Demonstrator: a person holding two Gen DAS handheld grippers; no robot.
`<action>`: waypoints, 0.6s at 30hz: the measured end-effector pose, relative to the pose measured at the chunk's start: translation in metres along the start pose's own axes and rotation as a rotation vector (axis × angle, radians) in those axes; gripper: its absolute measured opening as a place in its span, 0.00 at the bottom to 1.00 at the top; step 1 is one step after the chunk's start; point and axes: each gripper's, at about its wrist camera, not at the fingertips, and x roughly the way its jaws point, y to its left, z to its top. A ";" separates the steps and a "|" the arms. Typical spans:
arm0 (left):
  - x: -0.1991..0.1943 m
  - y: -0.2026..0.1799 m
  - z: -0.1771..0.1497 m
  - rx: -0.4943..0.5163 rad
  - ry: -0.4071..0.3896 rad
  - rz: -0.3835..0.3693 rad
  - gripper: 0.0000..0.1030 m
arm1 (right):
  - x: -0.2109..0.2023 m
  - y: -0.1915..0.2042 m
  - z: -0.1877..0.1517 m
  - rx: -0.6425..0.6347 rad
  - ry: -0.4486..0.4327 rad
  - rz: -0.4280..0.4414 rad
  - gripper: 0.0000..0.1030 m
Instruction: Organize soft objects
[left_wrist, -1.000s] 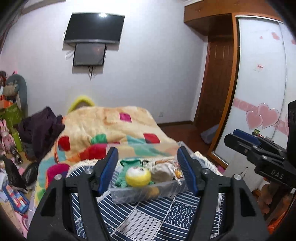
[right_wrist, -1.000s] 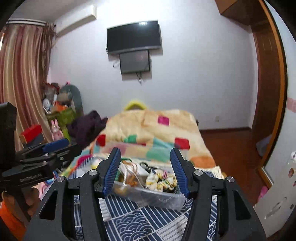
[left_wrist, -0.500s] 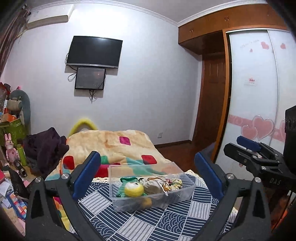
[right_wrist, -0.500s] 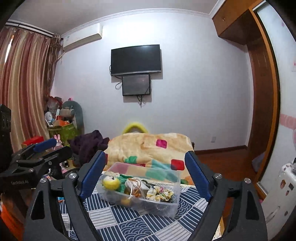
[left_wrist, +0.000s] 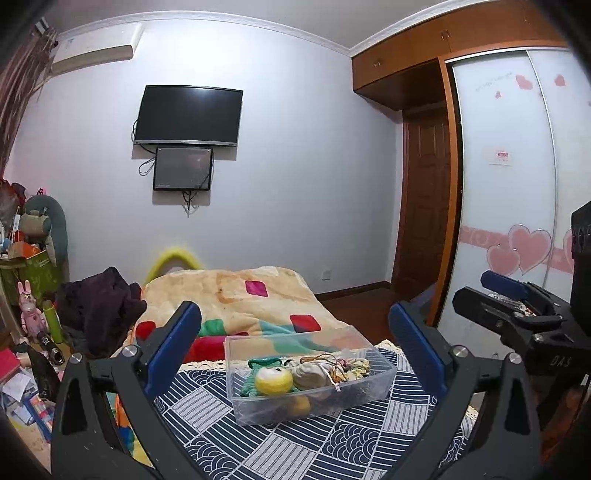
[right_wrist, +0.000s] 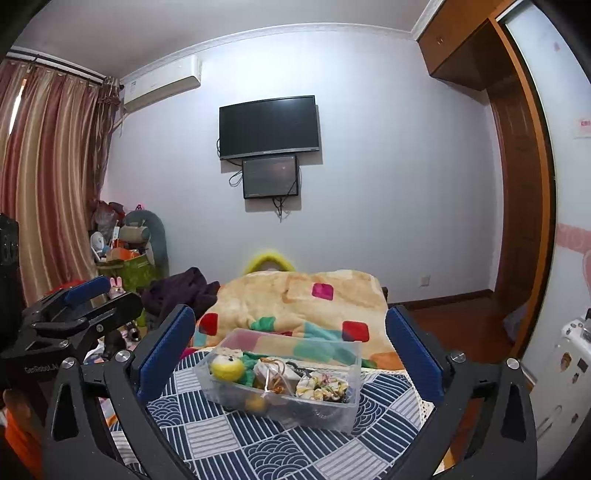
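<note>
A clear plastic bin (left_wrist: 369, 387) (right_wrist: 332, 413) stands on a blue and white patterned cloth (left_wrist: 295, 439) (right_wrist: 258, 439). In it lie a yellow and green plush toy (left_wrist: 271, 380) (right_wrist: 226, 368), a beige pouch (left_wrist: 309, 373) and a floral scrunchie (right_wrist: 321, 386). My left gripper (left_wrist: 293, 350) is open and empty, held back from the bin. My right gripper (right_wrist: 290, 350) is open and empty, also back from the bin. Each gripper shows at the edge of the other's view.
A bed with a patchwork blanket (left_wrist: 240, 295) lies behind the cloth. Dark clothes (left_wrist: 99, 306) and cluttered toys (left_wrist: 33, 295) are on the left. A wardrobe with sliding doors (left_wrist: 509, 184) and a wooden door (left_wrist: 424, 206) are on the right. A TV (left_wrist: 188, 116) hangs on the wall.
Both grippers have opened wide and pulled back and up from the bin, which now looks smaller and sits between the fingers at a distance.
</note>
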 end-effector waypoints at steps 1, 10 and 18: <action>0.000 0.000 0.000 0.000 0.000 0.000 1.00 | 0.000 0.000 -0.001 0.001 0.002 0.004 1.00; 0.001 0.002 0.000 -0.010 0.001 -0.003 1.00 | 0.000 0.000 -0.001 0.005 0.004 0.008 1.00; 0.001 0.001 0.000 -0.012 0.002 -0.006 1.00 | -0.002 0.001 0.001 -0.003 0.000 0.007 1.00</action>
